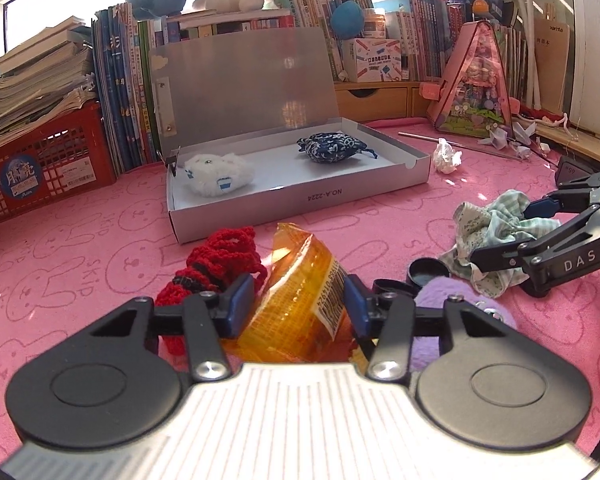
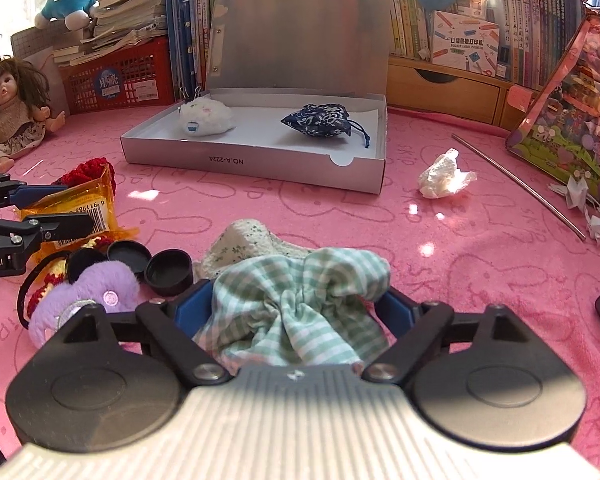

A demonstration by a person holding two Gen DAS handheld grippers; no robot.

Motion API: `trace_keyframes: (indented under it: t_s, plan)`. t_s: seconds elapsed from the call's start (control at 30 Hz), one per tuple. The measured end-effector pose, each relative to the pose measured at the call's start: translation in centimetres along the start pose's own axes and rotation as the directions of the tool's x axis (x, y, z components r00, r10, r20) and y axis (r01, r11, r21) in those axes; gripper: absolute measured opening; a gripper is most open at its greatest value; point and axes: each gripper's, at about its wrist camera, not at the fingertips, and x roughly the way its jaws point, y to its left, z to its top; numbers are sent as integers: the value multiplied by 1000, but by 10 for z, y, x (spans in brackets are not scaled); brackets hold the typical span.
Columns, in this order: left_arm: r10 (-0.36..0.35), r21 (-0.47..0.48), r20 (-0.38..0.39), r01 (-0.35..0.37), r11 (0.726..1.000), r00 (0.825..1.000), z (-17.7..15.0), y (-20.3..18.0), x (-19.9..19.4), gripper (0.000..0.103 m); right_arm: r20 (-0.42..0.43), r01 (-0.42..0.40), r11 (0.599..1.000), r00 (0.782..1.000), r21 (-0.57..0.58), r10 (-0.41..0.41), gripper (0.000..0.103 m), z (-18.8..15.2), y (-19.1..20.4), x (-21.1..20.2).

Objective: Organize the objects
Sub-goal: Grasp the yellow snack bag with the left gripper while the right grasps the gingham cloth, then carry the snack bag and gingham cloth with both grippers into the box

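An open grey box (image 1: 300, 200) (image 2: 256, 162) stands on the pink cloth, holding a white fluffy toy (image 1: 216, 174) (image 2: 206, 116) and a blue patterned pouch (image 1: 332, 147) (image 2: 318, 120). My left gripper (image 1: 298, 300) (image 2: 74, 210) is closed around an orange plastic packet (image 1: 300, 300) (image 2: 80, 208). A red knitted item (image 1: 220, 264) lies beside it. My right gripper (image 2: 296, 308) (image 1: 500, 236) is closed around a green checked cloth bundle (image 2: 300, 304) (image 1: 496, 236).
A purple fluffy item (image 2: 88, 300) and black round lids (image 2: 168, 272) lie between the grippers. A crumpled tissue (image 2: 444, 176), a metal rod (image 2: 516, 180), a doll (image 2: 12, 112), a red basket (image 1: 40, 168) and shelved books ring the area.
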Motion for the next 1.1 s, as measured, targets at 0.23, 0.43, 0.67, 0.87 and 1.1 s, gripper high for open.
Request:
trace_keyframes:
  t_s: [0.23,0.43,0.67,0.87,1.1]
  plan:
    - [2,-31,-35,-4,1000,999,0,1,13,67,-6,-12,1000,1000,10,12,76,0,3,2]
    - [14,-95,-30,-16,995,999,-3,6,10,48,2,-38,999,999,10,38,62,-1,5,-1]
    - [25,-209,-14,-27,978,1000,2,19,-1,43,11,-68,995,998,71,67,41,3,6,-6]
    - [27,-215,15,-23,976,1000,16,20,-11,43,31,-86,988,996,127,83,37,19,-3,-12]
    - [37,-242,27,-29,970,999,41,28,-9,43,61,-71,987,996,142,63,37,39,-11,-14]
